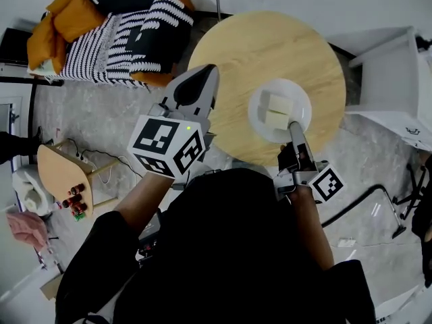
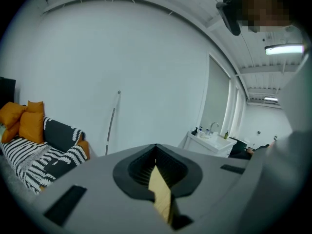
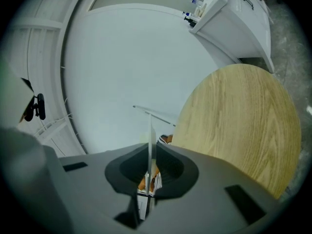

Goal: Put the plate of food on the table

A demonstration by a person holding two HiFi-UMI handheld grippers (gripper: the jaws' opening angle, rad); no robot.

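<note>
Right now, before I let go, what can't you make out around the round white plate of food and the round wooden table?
Whether the round white plate rests on the round wooden table: head view looks straight down, right gripper view shows only its edge.
What the pale square food pieces are: too small in head view.
Table's near edge: head view, behind the right gripper and the person's head.

Light wood-grain round table, white plate with pale cream food blocks, black-and-white striped sofa throw, orange cushions, grey veined floor, white cabinet, grey left gripper with black-and-white square markers, pink cloth, black sleeves
</note>
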